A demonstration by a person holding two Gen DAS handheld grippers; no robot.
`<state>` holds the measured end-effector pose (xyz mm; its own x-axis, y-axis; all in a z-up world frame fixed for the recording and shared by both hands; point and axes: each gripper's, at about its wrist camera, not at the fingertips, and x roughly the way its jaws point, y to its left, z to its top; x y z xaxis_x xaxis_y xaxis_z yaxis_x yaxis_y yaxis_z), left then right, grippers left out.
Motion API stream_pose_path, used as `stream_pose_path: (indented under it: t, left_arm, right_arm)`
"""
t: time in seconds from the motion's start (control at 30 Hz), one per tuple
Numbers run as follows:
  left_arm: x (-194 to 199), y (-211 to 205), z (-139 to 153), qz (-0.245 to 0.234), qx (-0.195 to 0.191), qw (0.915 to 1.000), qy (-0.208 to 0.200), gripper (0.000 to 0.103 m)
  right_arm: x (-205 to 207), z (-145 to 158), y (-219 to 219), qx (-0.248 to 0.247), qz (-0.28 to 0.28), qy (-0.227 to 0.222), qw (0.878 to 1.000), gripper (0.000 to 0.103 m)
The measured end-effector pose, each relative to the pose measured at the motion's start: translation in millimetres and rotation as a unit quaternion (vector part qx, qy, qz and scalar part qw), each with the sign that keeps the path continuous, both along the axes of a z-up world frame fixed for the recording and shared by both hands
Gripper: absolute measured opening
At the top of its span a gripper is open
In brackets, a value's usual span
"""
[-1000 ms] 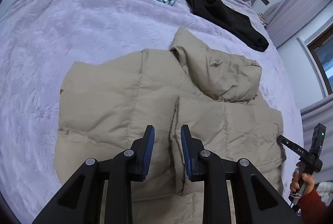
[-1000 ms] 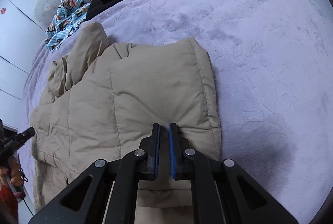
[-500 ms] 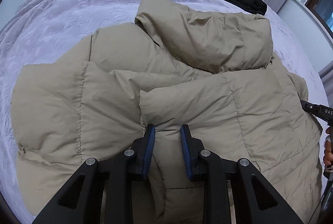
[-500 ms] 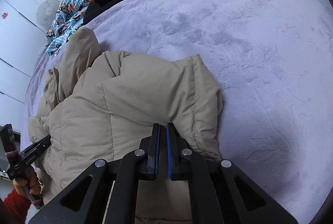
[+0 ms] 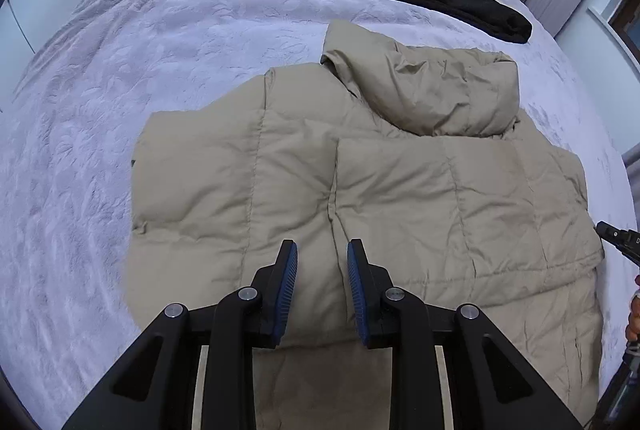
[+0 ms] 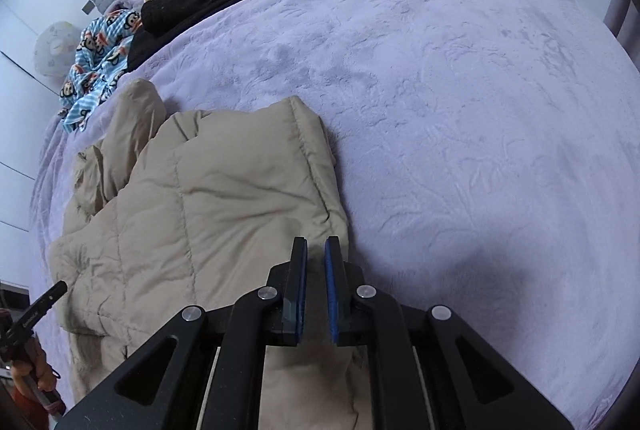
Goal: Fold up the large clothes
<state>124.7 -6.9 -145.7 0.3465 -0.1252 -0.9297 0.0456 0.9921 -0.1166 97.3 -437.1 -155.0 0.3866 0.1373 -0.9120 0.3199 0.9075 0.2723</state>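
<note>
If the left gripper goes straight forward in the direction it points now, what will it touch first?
Most likely the beige jacket: the left gripper hangs over its folded body with open jaws, and the line ahead runs along the quilted fabric toward the hood. Depth is unclear.

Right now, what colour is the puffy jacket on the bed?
Beige, a plain khaki tan; the puffy jacket shows best in the left wrist view.
</note>
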Motion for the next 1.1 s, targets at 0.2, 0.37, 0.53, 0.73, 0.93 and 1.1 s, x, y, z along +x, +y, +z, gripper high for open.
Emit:
stream_pose_path:
  t: [0.2, 0.37, 0.53, 0.73, 0.93, 1.1]
  left_arm:
    - [-39.0, -0.2, 15.9, -0.002, 0.01, 0.9998, 0.016, 0.028]
    - [-73.3, 5.4, 34.4, 0.01, -0.01, 0.9998, 0.013, 0.094]
    - [-97.8, 9.1, 46.8, 0.007, -0.009, 0.9997, 0.022, 0.094]
    - [-121.6, 12.0, 50.7, 0.001, -0.003, 0.999, 0.046, 0.103]
    - [-143.1, 21.3, 51.7, -0.005, 0.017, 0.9979, 0.062, 0.103]
    - [-158.1, 35.3, 46.0, 0.008, 0.034, 0.9961, 0.081, 0.103]
  right_arm:
    - [-38.8, 14.2, 24.9, 0.04, 0.009, 0.023, 0.999, 0.011]
    - [-69.3, 19.6, 42.4, 0.053, 0.011, 0.045, 0.998, 0.011]
    - [-96.0, 29.2, 57.8, 0.055, 0.013, 0.061, 0.997, 0.011]
    - [-118.8, 44.1, 71.3, 0.058, 0.008, 0.068, 0.996, 0.011]
    - [-137.5, 57.6, 83.1, 0.054, -0.001, 0.066, 0.996, 0.052]
    - [-149.2, 57.4, 90.2, 0.071, -0.004, 0.077, 0.994, 0.061]
